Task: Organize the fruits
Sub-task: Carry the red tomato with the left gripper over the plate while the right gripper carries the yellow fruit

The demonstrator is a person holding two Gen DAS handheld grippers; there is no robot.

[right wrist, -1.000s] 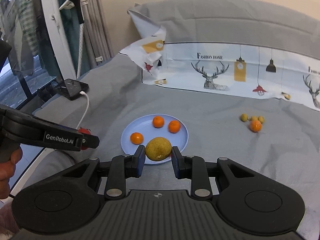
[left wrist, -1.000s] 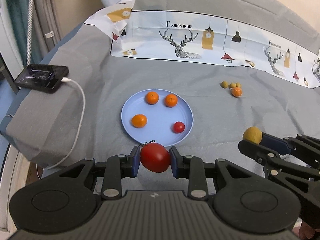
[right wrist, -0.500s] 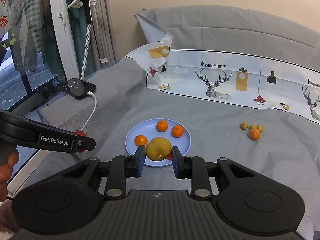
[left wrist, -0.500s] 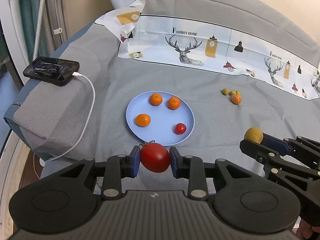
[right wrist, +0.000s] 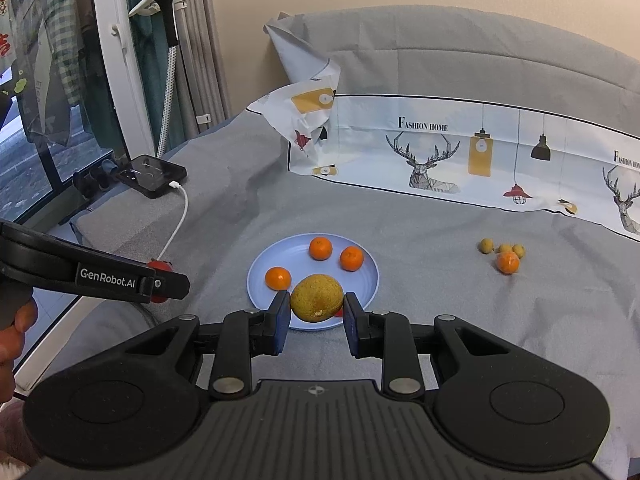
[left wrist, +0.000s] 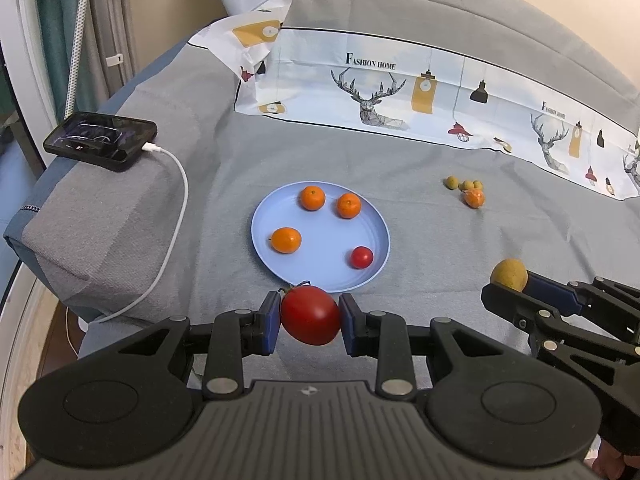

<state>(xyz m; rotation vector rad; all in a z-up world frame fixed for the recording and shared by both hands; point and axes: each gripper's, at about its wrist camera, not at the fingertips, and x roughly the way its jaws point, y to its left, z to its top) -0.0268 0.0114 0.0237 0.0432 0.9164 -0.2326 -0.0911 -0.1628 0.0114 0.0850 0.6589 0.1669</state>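
Fruit held in both grippers, short of the blue plate [left wrist: 376,236].

Left gripper [left wrist: 310,316] clamped on a red tomato [left wrist: 310,315], right gripper [right wrist: 316,310] on a yellowish round fruit [right wrist: 317,298], both above the grey bedcover [left wrist: 420,248] near the plate's front rim. Already plated: three oranges [left wrist: 312,197] and a small tomato [left wrist: 361,257]. Still loose, well apart at right: one orange [left wrist: 474,199] beside small yellow fruits [left wrist: 466,184].

Bare grey sheet [left wrist: 420,248] between plate [left wrist: 260,236] and loose fruits [left wrist: 466,190] — open passage.

A home bedroom: grey-sheeted bed [left wrist: 420,208], charging phone [left wrist: 100,140], garment steamer [right wrist: 160,0] by curtains [right wrist: 200,40]
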